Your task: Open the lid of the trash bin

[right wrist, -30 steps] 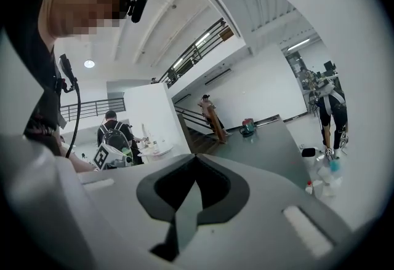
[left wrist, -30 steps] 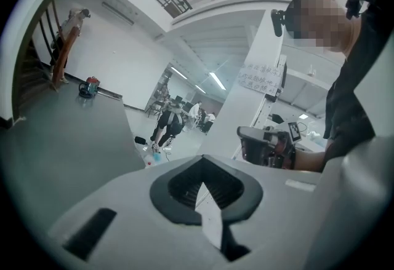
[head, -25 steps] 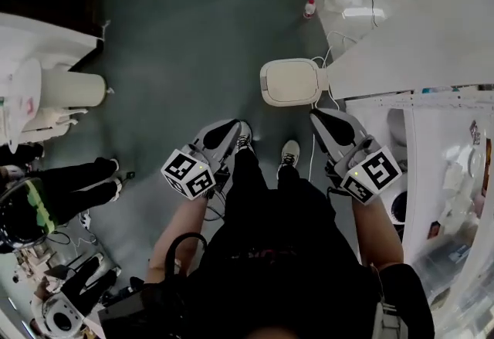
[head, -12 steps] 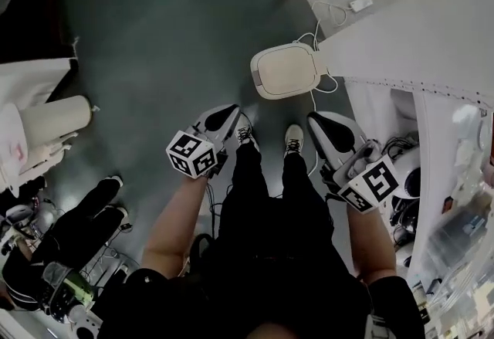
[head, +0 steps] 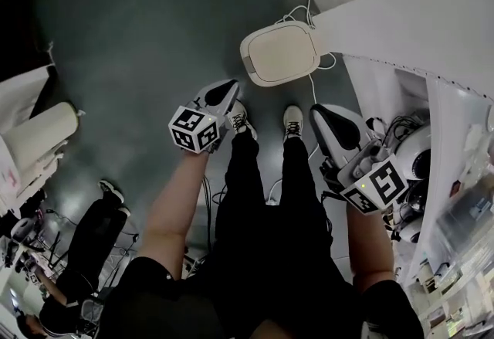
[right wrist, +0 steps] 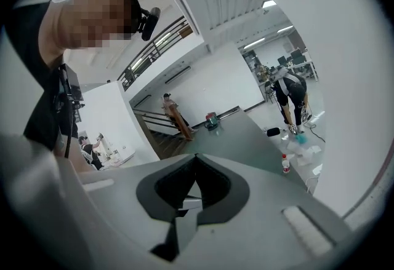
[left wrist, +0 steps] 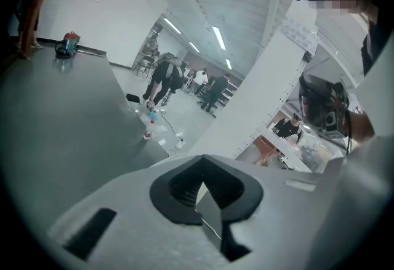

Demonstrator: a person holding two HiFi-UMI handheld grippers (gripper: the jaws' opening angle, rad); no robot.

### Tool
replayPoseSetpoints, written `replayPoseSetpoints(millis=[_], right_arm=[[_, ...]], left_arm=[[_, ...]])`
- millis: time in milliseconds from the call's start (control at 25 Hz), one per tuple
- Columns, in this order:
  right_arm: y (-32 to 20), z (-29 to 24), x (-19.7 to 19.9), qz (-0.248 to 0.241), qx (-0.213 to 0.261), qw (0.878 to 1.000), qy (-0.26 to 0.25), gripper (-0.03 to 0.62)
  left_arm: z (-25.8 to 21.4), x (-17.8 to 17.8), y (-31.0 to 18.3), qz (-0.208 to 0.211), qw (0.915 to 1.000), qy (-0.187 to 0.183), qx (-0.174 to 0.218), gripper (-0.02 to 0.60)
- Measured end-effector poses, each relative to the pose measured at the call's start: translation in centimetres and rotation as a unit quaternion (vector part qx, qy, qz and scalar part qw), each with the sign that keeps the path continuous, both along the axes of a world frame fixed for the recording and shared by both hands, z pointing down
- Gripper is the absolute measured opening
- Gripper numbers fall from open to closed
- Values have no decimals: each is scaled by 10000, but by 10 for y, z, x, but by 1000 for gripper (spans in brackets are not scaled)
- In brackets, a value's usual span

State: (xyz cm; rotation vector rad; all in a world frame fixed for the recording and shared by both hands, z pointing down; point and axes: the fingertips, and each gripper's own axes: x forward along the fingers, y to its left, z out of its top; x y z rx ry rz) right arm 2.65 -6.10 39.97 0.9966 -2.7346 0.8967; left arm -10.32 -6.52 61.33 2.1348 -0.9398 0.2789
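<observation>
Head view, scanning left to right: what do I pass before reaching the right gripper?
white cylinder → left gripper → trash bin, lid closed → right gripper

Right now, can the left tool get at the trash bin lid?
Probably yes: the left tool points toward the closed trash bin lid, with only bare floor between them. It is not touching it yet.
</observation>
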Motion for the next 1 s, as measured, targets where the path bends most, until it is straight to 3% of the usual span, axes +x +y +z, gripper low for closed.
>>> replayPoseSetpoints(millis=[600,1000], right_arm=[[-1,101,19,225,-722,9971,82,8],[11,138,34,220,-1006,9946,79,8]], left_arm=[[175,5,-24,52,9956,-449,-822,25],[239,2,-30,-165,9886,-870,-1213,160]])
